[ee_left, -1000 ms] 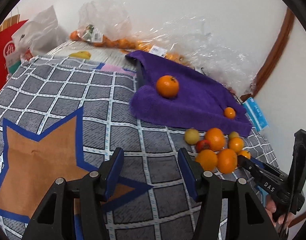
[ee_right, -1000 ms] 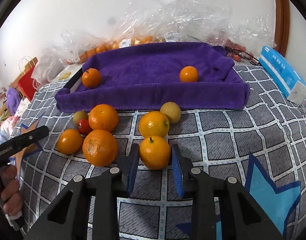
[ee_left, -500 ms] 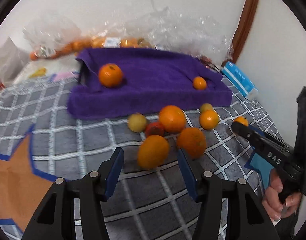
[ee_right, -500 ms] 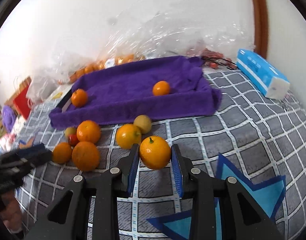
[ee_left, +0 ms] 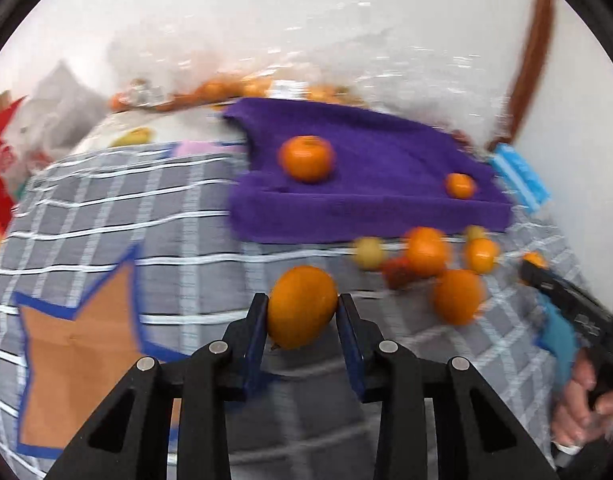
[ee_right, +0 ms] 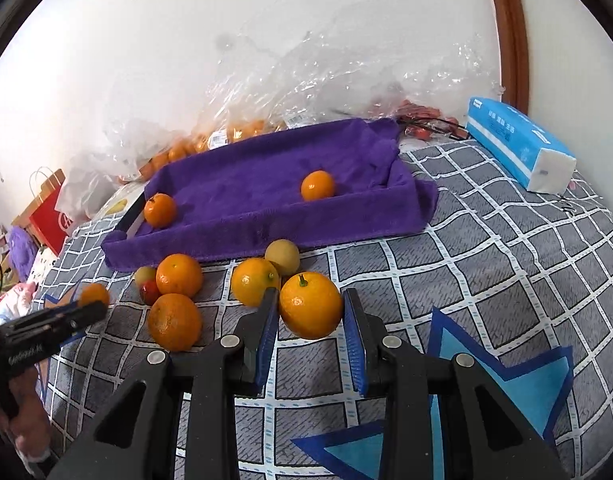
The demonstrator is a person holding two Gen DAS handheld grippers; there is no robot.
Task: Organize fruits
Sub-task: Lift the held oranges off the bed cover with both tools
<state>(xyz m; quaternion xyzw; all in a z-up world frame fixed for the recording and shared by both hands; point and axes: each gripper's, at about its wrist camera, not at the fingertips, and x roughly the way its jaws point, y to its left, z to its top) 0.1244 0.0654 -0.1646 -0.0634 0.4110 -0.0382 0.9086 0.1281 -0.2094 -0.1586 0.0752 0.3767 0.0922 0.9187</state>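
Two grippers, each clamped on one orange. Left gripper (ee_left: pixel 302 312) has just been closing; its blue pads now press both sides of an orange (ee_left: pixel 302 306), stem end pointing down, held just in front of the loose pile. Left view is motion-blurred. Right gripper (ee_right: pixel 310 314) grips a second orange (ee_right: pixel 311 305) with a green stem on top, pads snug on its flanks.

Loose fruit sits on the grey checked bedspread (ee_right: pixel 506 256), just in front of the purple towel-lined tray (ee_right: pixel 266 184): a large orange (ee_right: pixel 174 322), another orange (ee_right: pixel 179 275), a third (ee_right: pixel 253 282), a small red fruit (ee_right: pixel 149 292), a small greenish fruit (ee_right: pixel 145 274) and a pale yellow round fruit (ee_right: pixel 282 257). These lie close together, several touching.

Inside the tray: one orange (ee_right: pixel 159 210) near its left end, one smaller orange (ee_right: pixel 317 185) toward the right, well apart.

Behind the tray against the wall, crumpled clear plastic bags (ee_right: pixel 306 92) with more orange fruit inside. A blue tissue pack (ee_right: pixel 518 144) lies right of the tray. A red paper bag (ee_right: pixel 50 216) stands far left.
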